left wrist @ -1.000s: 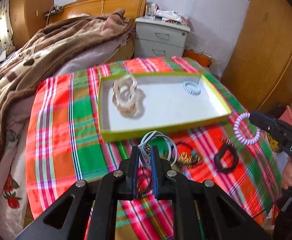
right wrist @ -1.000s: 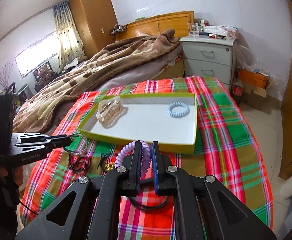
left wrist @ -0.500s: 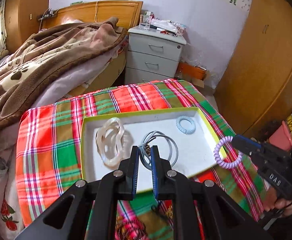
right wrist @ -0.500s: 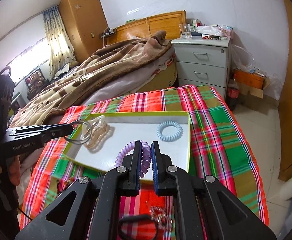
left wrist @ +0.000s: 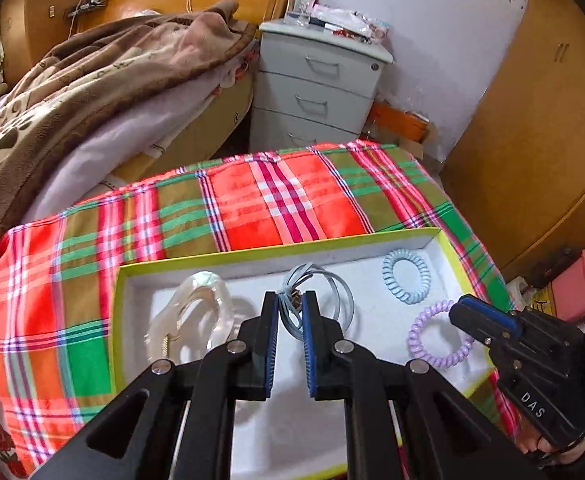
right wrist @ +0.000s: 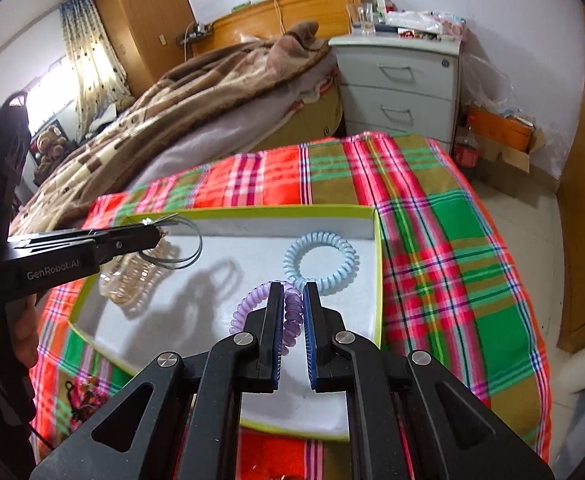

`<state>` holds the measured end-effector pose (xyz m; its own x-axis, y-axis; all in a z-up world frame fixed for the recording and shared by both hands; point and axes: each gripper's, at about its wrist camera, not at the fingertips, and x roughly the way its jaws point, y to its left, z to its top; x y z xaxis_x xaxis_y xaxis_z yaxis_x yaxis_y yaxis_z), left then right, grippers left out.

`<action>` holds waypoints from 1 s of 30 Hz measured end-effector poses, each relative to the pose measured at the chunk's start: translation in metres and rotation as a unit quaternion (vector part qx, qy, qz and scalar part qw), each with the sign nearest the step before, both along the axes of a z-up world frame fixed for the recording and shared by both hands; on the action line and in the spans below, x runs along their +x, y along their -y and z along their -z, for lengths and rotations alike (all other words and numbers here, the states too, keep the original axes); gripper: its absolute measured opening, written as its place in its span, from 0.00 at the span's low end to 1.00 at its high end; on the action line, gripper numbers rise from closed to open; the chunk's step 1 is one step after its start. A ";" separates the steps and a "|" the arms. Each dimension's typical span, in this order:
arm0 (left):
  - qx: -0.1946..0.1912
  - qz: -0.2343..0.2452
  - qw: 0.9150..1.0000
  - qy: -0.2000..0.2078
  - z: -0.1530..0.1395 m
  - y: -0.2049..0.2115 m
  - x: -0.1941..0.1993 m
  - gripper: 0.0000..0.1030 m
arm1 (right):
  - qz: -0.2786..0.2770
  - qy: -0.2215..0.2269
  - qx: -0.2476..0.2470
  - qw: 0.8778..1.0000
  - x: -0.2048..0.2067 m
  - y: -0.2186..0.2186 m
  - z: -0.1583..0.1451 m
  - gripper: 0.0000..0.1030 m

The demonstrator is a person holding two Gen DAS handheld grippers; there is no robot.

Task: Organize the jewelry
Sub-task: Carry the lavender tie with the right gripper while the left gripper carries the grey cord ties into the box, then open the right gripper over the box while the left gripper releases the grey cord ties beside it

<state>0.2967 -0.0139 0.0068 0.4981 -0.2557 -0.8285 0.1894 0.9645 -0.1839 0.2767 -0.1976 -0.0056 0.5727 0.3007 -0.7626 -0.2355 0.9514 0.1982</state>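
Note:
A shallow white tray with a yellow-green rim [left wrist: 276, 251] [right wrist: 378, 264] lies on the plaid cloth. My left gripper [left wrist: 291, 300] is shut on thin grey-blue bangles [left wrist: 342, 296] and holds them over the tray's middle; they also show in the right wrist view [right wrist: 190, 246]. My right gripper [right wrist: 292, 292] is shut on a purple coil hair tie [right wrist: 248, 306] over the tray's right part, seen too in the left wrist view [left wrist: 438, 334]. A blue coil hair tie [left wrist: 405, 276] [right wrist: 320, 260] and clear beige bracelets [left wrist: 196, 316] [right wrist: 132, 280] lie in the tray.
Dark jewelry pieces [right wrist: 78, 394] lie on the plaid cloth [left wrist: 284, 196] in front of the tray's left corner. Behind are a bed with a brown blanket [left wrist: 72, 92], a white nightstand [left wrist: 316, 88] and wooden wardrobes [left wrist: 532, 120].
Both grippers have moved forward from in front of the tray to above its inside, each carrying its piece. The loose jewelry on the cloth has dropped out of the left view.

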 end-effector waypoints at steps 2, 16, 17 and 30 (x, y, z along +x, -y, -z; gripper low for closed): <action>0.001 0.001 1.000 -0.011 0.009 0.003 0.006 0.12 | -0.001 -0.007 -0.004 1.000 0.003 0.000 0.005 0.10; 0.022 -0.003 0.999 -0.035 0.033 0.014 0.019 0.12 | -0.010 -0.012 -0.043 0.999 0.008 -0.001 0.019 0.10; 0.022 -0.003 0.999 -0.035 0.034 0.014 0.020 0.12 | -0.010 -0.012 -0.045 0.999 0.008 -0.001 0.019 0.10; 0.021 -0.003 0.999 -0.035 0.033 0.015 0.021 0.25 | -0.007 -0.007 -0.043 0.999 0.010 -0.001 0.019 0.10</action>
<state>0.3176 -0.0294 -0.0258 0.4394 -0.2182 -0.8714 0.1722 0.9725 -0.1567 0.2862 -0.1964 -0.0248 0.5584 0.2418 -0.7936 -0.2468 0.9617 0.1193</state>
